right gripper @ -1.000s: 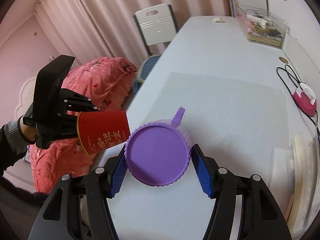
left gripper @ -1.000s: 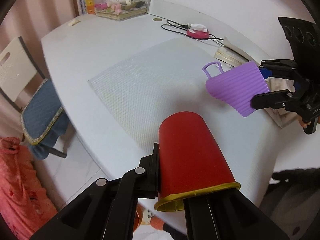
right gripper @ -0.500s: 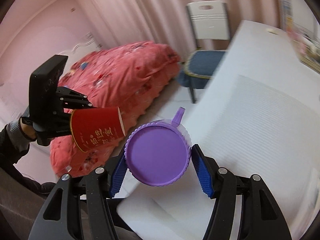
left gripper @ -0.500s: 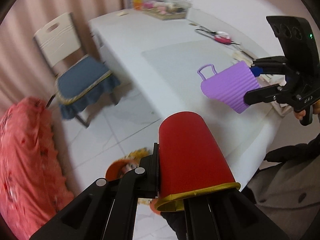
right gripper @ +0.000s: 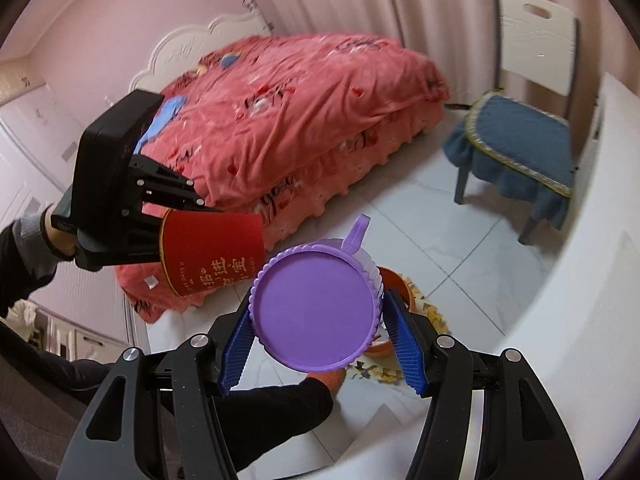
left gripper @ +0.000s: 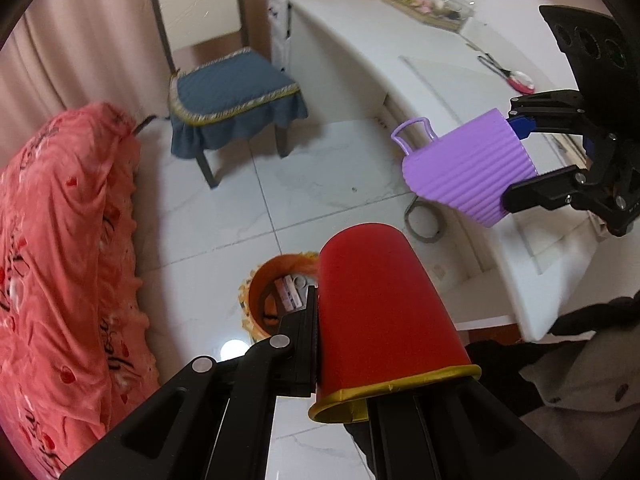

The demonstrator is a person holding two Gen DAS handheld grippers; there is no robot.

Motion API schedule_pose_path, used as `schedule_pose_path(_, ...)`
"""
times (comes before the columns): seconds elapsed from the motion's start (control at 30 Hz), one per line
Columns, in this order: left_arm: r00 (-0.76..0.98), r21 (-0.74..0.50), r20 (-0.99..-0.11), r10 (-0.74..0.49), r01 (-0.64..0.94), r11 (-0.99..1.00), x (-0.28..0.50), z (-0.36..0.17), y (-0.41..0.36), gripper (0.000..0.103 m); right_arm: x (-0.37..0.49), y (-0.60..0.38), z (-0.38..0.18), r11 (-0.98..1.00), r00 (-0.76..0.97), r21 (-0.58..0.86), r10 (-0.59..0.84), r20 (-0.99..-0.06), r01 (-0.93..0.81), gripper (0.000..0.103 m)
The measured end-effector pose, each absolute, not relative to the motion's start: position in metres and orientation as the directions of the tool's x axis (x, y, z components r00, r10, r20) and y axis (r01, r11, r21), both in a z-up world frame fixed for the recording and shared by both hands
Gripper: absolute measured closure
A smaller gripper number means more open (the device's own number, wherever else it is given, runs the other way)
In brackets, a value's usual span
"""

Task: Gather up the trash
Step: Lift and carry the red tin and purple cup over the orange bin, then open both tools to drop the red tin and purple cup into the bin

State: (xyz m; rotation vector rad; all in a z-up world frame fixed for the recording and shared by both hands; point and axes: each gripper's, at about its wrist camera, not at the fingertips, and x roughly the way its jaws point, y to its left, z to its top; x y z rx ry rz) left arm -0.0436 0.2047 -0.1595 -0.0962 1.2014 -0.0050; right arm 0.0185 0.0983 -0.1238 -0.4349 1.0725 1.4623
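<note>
White floor tiles (left gripper: 248,200) fill the middle of the room, with a bed under a pink-red quilt (left gripper: 60,240) on one side and the curved edge of a white table (left gripper: 420,80) on the other; a chair with a blue seat cover (left gripper: 232,92) stands near the table's far end. On the tiles sits an orange trash bin (left gripper: 264,292) with some scraps already inside. The left gripper (left gripper: 340,344) points steeply down, its jaws pinched together on the wall of a red paper cup (left gripper: 380,312), one finger inside the gold-rimmed mouth and one outside; the cup juts forward past the fingertips, base away from the camera, above the near side of the bin. The right gripper (right gripper: 320,340) is clamped on a ribbed purple cup (right gripper: 316,312), its blue pads (right gripper: 236,344) pressing the sides. This cup also points base-outward, its handle up and away from the camera, hovering over the floor beside the table edge, with the bin partly hidden behind it in the right wrist view.
</note>
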Motion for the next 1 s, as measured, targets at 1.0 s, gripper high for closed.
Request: schedule_pose_path(1.0,0.213,-0.155,-0.967,-0.139,-0.064,0.986,-0.011,-0.323,0.284,0.081,0.049,0.231,-0.352,0.333,-0.302,0.411,0.332,-0.893,-0.849,0.039)
